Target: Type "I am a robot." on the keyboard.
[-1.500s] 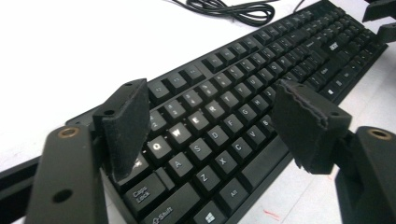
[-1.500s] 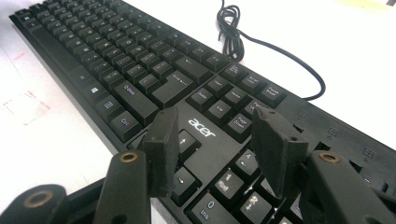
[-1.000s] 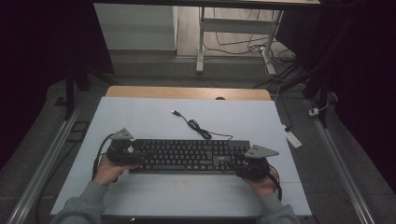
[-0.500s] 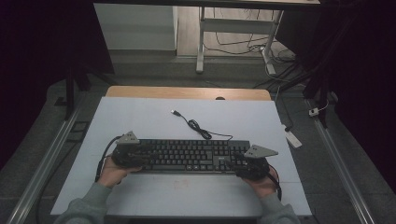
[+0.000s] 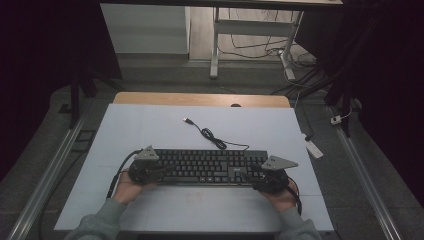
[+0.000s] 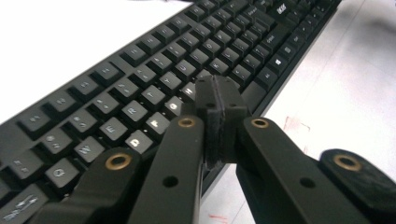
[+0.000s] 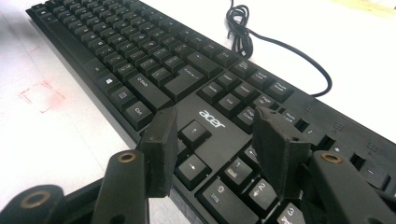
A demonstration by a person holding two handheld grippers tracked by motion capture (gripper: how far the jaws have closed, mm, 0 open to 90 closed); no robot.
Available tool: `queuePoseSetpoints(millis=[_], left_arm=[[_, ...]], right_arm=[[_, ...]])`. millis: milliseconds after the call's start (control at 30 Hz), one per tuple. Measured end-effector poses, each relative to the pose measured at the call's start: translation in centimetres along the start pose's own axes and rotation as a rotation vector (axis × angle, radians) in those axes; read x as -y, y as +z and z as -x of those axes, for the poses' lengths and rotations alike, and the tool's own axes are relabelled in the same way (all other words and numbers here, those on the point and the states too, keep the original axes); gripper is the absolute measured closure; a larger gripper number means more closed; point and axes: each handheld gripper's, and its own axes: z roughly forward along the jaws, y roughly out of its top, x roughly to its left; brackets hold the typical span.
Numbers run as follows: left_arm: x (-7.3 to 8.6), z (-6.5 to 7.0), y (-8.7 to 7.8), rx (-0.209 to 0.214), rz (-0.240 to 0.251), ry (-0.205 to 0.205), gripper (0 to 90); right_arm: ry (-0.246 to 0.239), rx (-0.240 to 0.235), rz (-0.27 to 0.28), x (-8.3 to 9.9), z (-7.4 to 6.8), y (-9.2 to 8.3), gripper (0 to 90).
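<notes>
A black keyboard (image 5: 207,167) lies across the white mat, its cable (image 5: 212,137) curling away toward the far side. My left gripper (image 5: 159,172) is over the keyboard's left end. Its jaws have just been closing, and in the left gripper view the gripper (image 6: 218,100) is shut, pad against pad with nothing between, above the letter keys (image 6: 154,100). My right gripper (image 5: 251,176) is at the keyboard's right end. In the right gripper view the gripper (image 7: 219,144) stands open, one jaw on each side of the arrow keys (image 7: 194,133).
The white mat (image 5: 150,130) covers a wooden table whose far edge (image 5: 200,99) shows. Faint red marks (image 7: 42,95) lie on the mat in front of the keyboard. A small white box (image 5: 314,148) lies on the floor to the right, and desk legs (image 5: 215,45) stand beyond.
My left gripper has slid right onto the keyboard's left end and its jaws have closed. The right gripper and the keyboard have kept still.
</notes>
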Motion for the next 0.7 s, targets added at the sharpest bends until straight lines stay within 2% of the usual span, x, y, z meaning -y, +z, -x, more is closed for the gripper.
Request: queuePoseSetpoints(millis=[367,700], left_arm=[[0.0,1.2,2.1,0.022,-0.058,0.030,88.9],[0.1,1.4,3.0,0.020,-0.084,0.040,88.8]], right_arm=[[0.005,0.004,-0.003,0.4,0.2,-0.2,50.8],[-0.005,0.004,-0.017,0.4,0.1,0.0,50.8]])
